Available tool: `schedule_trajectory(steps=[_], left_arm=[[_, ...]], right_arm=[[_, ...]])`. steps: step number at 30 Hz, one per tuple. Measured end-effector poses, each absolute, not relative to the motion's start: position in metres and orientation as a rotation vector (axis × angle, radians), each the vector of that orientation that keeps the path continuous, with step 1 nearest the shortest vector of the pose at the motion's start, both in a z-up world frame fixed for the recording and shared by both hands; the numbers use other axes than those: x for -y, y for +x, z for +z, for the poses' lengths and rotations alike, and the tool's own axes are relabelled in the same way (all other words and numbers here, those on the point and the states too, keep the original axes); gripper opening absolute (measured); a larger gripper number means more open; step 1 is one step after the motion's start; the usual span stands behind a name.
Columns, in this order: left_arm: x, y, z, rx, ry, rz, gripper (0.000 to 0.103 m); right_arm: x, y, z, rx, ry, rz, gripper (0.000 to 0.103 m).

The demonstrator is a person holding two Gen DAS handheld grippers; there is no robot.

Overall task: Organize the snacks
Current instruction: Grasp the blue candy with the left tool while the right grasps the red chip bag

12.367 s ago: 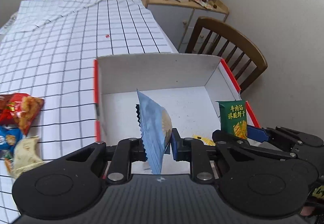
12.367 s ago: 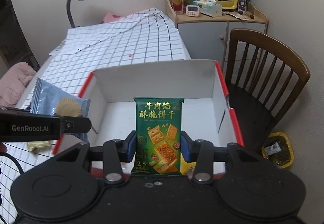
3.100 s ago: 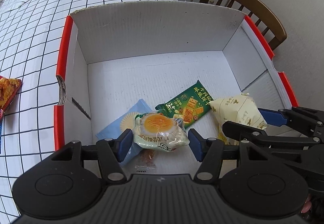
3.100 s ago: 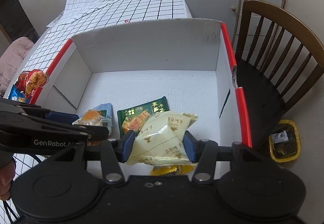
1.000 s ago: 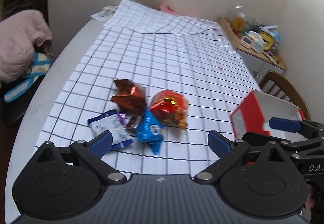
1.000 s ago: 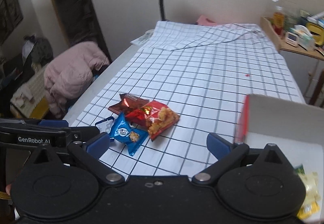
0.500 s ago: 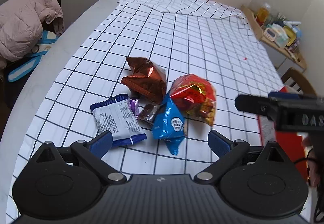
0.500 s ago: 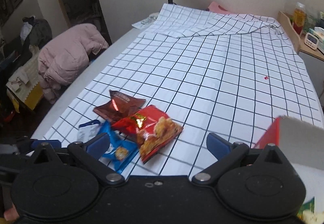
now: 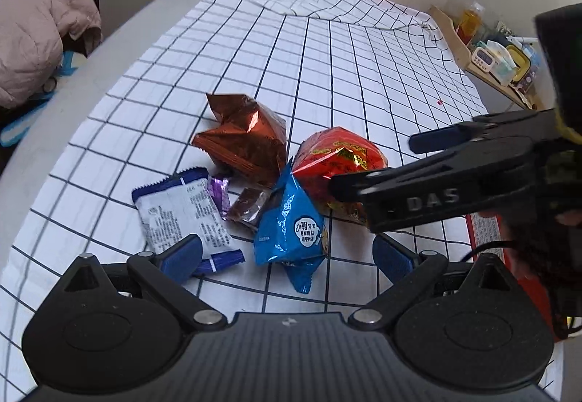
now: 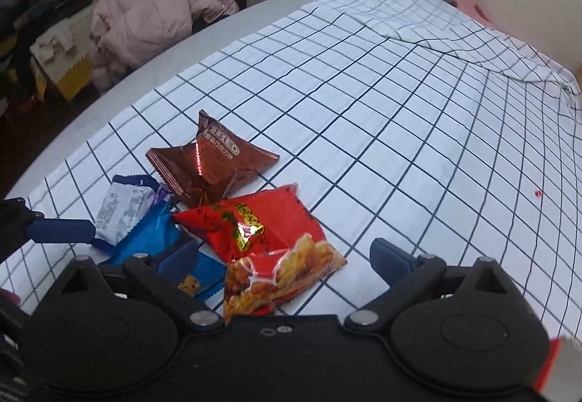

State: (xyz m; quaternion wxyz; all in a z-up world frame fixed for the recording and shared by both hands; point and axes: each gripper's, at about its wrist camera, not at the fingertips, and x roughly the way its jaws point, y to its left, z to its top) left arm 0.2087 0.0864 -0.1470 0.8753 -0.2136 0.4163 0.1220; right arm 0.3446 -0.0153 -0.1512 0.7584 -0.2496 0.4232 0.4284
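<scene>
Checked tablecloth (image 9: 327, 49): left gripper (image 9: 287, 253) spread around blue packet (image 9: 291, 224); right gripper (image 10: 283, 264) spread, red bag (image 10: 269, 242) at 12 o'clock, ready for pickup.

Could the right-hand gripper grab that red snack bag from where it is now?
Probably yes. The right gripper is open with the red snack bag lying between its fingers, uncovered, though the blue packet touches its side.

Cream walls; a checked cloth (image 10: 400, 104) over the table; pink quilted jacket (image 10: 156, 9) beside it; cluttered wooden shelf (image 9: 498, 56).
</scene>
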Motion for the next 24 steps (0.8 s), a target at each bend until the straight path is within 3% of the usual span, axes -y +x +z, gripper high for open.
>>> schedule_trajectory(steps=[5, 8, 12, 18, 24], left_arm=[[-0.089, 0.213, -0.151, -0.863, -0.467, 0.249, 0.1], [-0.088, 0.217, -0.152, -0.863, -0.461, 0.228, 0.087], [-0.084, 0.222, -0.155, -0.88, -0.452, 0.215, 0.063], [-0.087, 0.222, -0.155, -0.881, -0.457, 0.208, 0.04], [-0.087, 0.222, -0.155, -0.886, -0.47, 0.201, 0.035]], right_arm=[[0.005, 0.349, -0.166, -0.945, -0.582, 0.96, 0.092], [0.004, 0.349, -0.171, -0.946, -0.589, 0.971, 0.086], [0.006, 0.349, -0.171, -0.934, -0.567, 0.982, 0.082], [0.014, 0.348, -0.17, -0.93, -0.518, 0.983, 0.068], [0.027, 0.342, -0.167, -0.923, -0.446, 0.936, 0.063]])
